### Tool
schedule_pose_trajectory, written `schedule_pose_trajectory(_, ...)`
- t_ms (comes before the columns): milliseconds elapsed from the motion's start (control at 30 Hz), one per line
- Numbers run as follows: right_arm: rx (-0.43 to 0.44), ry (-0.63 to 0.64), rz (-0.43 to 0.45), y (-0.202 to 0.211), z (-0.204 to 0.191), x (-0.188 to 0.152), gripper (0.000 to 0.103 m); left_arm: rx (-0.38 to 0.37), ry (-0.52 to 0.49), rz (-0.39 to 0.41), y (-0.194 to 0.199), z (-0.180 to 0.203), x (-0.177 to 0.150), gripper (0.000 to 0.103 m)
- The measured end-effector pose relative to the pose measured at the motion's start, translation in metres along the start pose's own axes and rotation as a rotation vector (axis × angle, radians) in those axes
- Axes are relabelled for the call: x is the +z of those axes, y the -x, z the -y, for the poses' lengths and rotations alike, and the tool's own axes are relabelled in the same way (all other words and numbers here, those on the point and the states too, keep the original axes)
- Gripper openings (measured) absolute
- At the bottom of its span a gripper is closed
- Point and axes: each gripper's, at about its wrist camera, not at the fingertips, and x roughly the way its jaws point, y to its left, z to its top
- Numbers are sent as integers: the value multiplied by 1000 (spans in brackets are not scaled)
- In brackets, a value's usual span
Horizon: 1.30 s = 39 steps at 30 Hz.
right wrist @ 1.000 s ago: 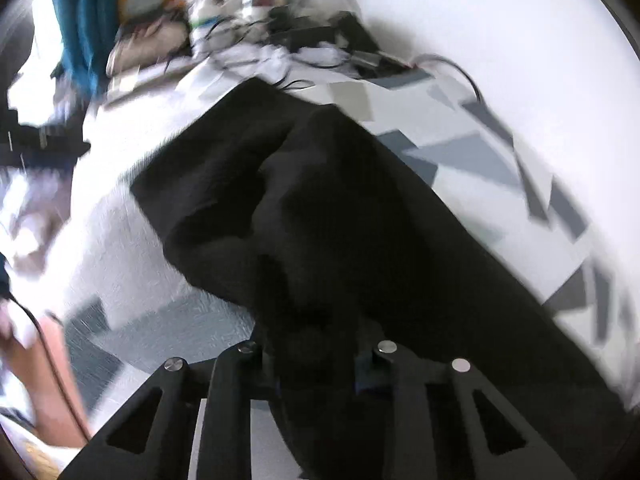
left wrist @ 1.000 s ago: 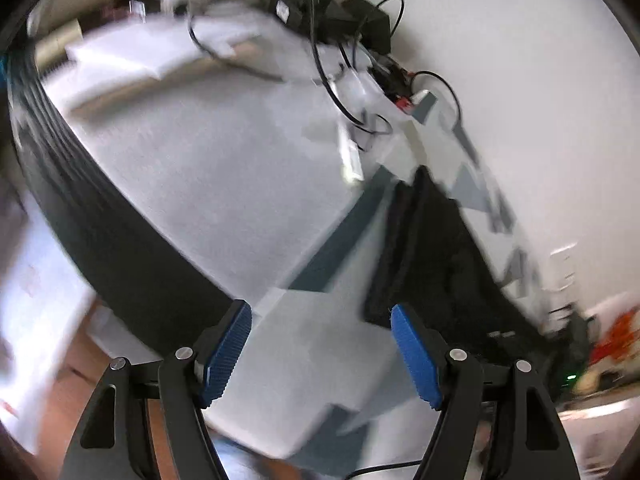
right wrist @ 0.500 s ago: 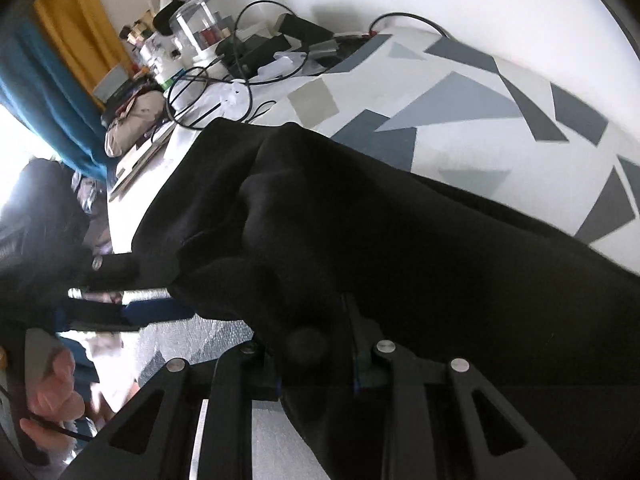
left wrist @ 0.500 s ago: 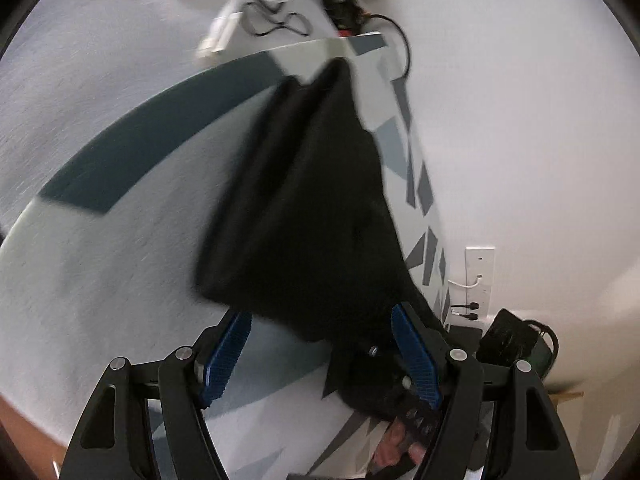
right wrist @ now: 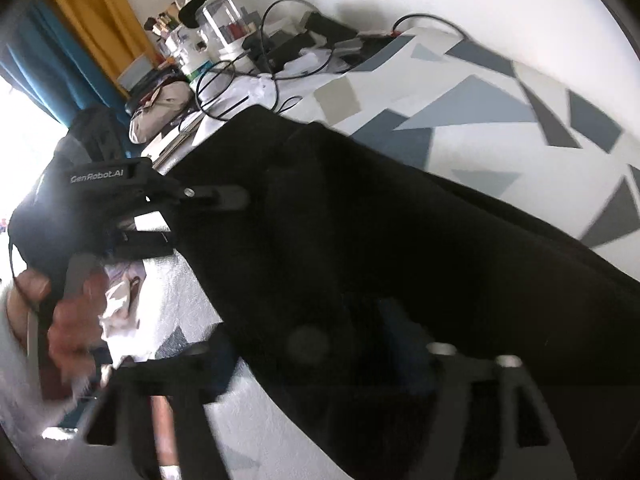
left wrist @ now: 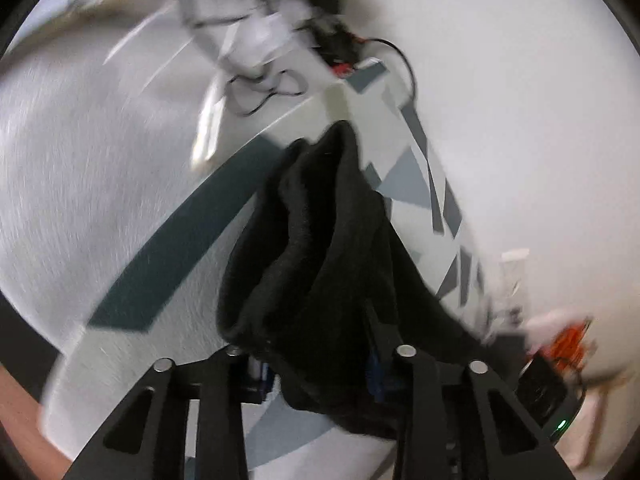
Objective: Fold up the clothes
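A black garment point(left wrist: 320, 248) hangs bunched over a bed with a white and grey geometric cover point(left wrist: 120, 200). My left gripper point(left wrist: 318, 368) is shut on the black garment's near edge. In the right wrist view the garment point(right wrist: 380, 240) is stretched wide across the frame. My right gripper point(right wrist: 320, 352) is shut on it, its fingers mostly hidden under the cloth. The left gripper point(right wrist: 216, 196) shows at the garment's far left edge, held by a hand point(right wrist: 68, 312).
Black cables and chargers point(left wrist: 280, 40) lie at the head of the bed by the white wall point(left wrist: 520, 120). A cluttered side table with jars point(right wrist: 224, 28) and blue and yellow curtains point(right wrist: 80, 40) stand at the back left.
My left gripper has closed on the black garment, having been open around it. The right gripper keeps its hold and the cloth is now spread wider between the two.
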Motion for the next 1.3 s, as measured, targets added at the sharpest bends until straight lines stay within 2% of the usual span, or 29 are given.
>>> schedule_pose_trajectory(133, -89, -8, 45, 29, 13, -16, 94, 62, -100, 42, 11, 27, -1, 27)
schedule_pose_trajectory(200, -149, -10, 69, 44, 23, -27, 103, 78, -119, 75, 16, 35, -2, 26)
schedule_pose_trajectory(267, -207, -20, 85, 58, 34, -38, 103, 78, -113, 98, 23, 33, -1, 24)
schedule_pose_trajectory(400, -310, -121, 80, 80, 66, -59, 103, 82, -96, 135, 37, 30, 2, 22)
schedule_pose_trajectory(567, -387, -214, 88, 102, 91, -75, 103, 141, -79, 217, 65, 23, 18, 22)
schedule_pose_trajectory(767, -397, -277, 87, 112, 100, -85, 103, 250, -109, 309, 99, 12, 39, 22)
schedule_pose_trajectory(933, -422, -321, 52, 94, 109, -96, 103, 330, -222, 318, 103, 24, 27, 22)
schedule_pose_trajectory(1067, -437, -324, -11, 69, 112, -106, 103, 347, -283, 344, 105, 43, 9, 22)
schedule_pose_trajectory(1167, -428, -297, 13, 72, 109, -107, 103, 338, -327, 365, 108, 64, -3, 22)
schedule_pose_trajectory(1233, -376, -347, 78, 89, 117, -109, 103, 327, -372, 377, 108, 83, -13, 21)
schedule_pose_trajectory(1300, -369, -368, 124, 104, 125, -111, 103, 308, -421, 380, 103, 106, -24, 21)
